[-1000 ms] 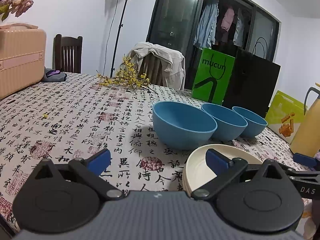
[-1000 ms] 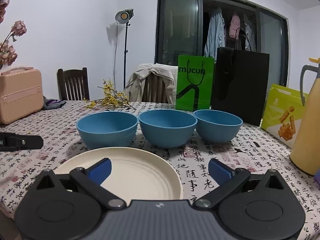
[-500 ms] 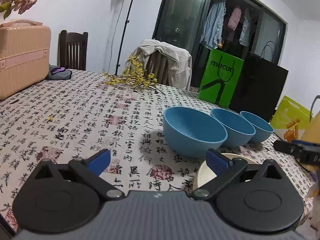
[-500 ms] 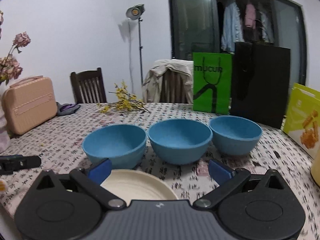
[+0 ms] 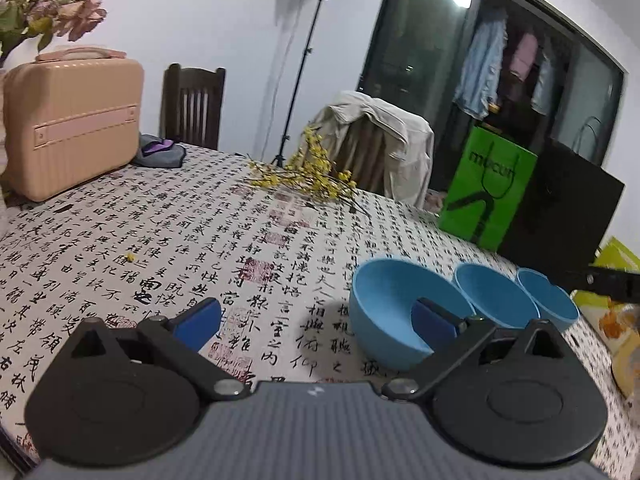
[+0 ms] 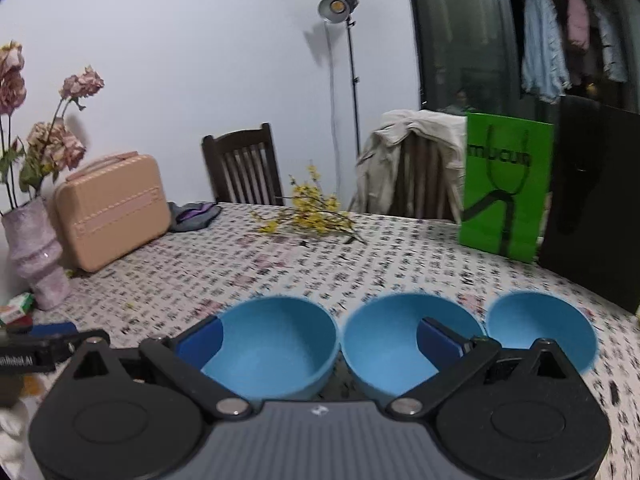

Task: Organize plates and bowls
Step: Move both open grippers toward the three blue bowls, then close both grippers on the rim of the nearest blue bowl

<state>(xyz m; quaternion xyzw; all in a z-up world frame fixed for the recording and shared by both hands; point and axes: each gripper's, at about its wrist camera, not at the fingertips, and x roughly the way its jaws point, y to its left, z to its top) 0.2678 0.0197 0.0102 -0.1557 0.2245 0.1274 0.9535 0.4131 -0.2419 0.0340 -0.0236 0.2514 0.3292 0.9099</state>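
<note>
Three blue bowls stand in a row on the patterned tablecloth: the left bowl (image 6: 276,354), the middle bowl (image 6: 400,344) and the right bowl (image 6: 540,330). In the left wrist view the same row shows as a near bowl (image 5: 396,312), a middle one (image 5: 494,294) and a far one (image 5: 548,298). My left gripper (image 5: 316,320) is open above the table, left of the near bowl, holding nothing. My right gripper (image 6: 320,338) is open and empty, raised in front of the left and middle bowls. The cream plate is hidden below both grippers.
A pink case (image 6: 112,210), a vase with dried flowers (image 6: 38,256) and a grey cloth (image 6: 194,216) sit at the left. Yellow twigs (image 6: 308,216) lie mid-table. A green bag (image 6: 504,184) and a black bag (image 6: 596,200) stand behind the bowls. Two chairs stand beyond the table.
Both grippers have risen and tilted up, so the cream plate has dropped out of both views. The bowls now sit low in the frames. Both grippers stay open.
</note>
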